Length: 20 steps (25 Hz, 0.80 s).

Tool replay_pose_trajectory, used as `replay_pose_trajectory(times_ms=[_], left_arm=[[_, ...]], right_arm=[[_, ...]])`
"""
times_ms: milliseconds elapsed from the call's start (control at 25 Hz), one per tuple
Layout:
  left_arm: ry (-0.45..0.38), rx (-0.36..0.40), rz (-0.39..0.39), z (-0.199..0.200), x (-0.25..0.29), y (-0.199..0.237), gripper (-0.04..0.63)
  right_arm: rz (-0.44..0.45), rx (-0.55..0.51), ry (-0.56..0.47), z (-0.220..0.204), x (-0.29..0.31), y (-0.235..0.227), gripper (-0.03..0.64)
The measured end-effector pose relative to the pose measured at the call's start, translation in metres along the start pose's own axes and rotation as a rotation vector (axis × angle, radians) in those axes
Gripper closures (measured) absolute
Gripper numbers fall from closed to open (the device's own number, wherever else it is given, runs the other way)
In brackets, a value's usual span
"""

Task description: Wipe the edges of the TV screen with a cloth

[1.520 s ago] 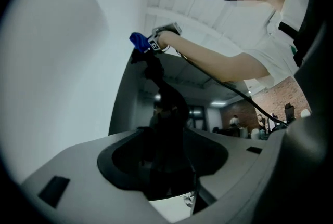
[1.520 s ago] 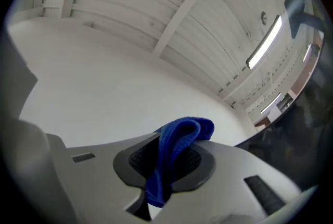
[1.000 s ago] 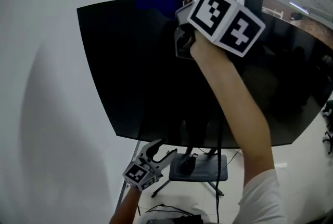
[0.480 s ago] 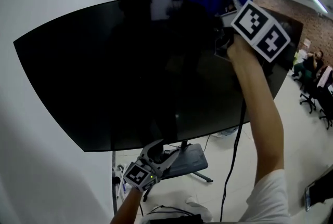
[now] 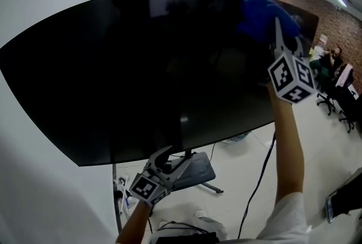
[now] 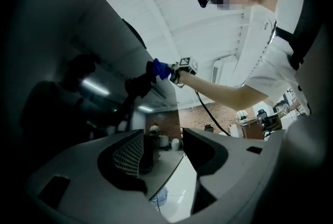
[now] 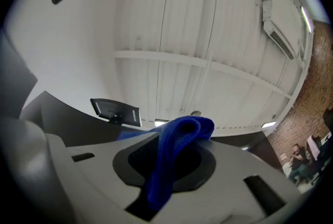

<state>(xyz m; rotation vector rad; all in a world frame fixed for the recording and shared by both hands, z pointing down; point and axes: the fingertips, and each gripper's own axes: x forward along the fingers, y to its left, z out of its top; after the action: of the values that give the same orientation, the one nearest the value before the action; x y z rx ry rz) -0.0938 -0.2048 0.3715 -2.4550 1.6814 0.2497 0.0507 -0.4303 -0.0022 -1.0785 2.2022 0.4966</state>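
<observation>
White ceiling [image 7: 208, 20] above; right gripper [image 7: 166, 166] fingers pinch cloth [image 7: 179, 137], TV screen [image 5: 141, 67] top edge just ahead; left gripper [image 6: 164, 153] fingers apart, empty; sides likely remain.

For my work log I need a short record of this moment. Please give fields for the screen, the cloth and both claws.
Screen: large TV screen, dark, on a floor stand
Cloth: blue cloth, at the screen's upper right, near the top edge
Right claw: right claw shut on the blue cloth, arm raised high
Left claw: left claw open, holding nothing, low beneath the screen's bottom edge
Task stage: wiping along the top edge seems under way
</observation>
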Motion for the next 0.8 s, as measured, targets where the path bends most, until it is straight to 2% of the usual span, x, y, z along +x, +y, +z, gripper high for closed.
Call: replay_pose_trajectory(times_ms=[160,360,440,560,720,800], left_arm=[[0.009,0.025,0.098,0.004,-0.006,0.001,0.385],[0.030,0.052,0.234,-0.009,-0.028,0.023,0.385],[0.028,0.064,0.287,-0.018,-0.043,0.031,0.385],[0.042,0.122,0.345,-0.041,-0.067,0.039,0.385],[0.082,0.098,0.399,-0.059,-0.080,0.039,0.385],[0.077,0.093,0.424,-0.060,-0.086,0.040,0.385]], right_arm=[[0.119,0.021,0.045,-0.046,-0.088,0.012,0.545],[0.263,-0.024,0.184,-0.145,-0.198,0.076,0.545],[0.302,0.014,0.264,-0.183,-0.238,0.108,0.546],[0.367,0.072,0.363,-0.228,-0.285,0.154,0.546],[0.403,0.186,0.474,-0.264,-0.317,0.187,0.549],[0.413,0.203,0.498,-0.273,-0.325,0.197,0.551]])
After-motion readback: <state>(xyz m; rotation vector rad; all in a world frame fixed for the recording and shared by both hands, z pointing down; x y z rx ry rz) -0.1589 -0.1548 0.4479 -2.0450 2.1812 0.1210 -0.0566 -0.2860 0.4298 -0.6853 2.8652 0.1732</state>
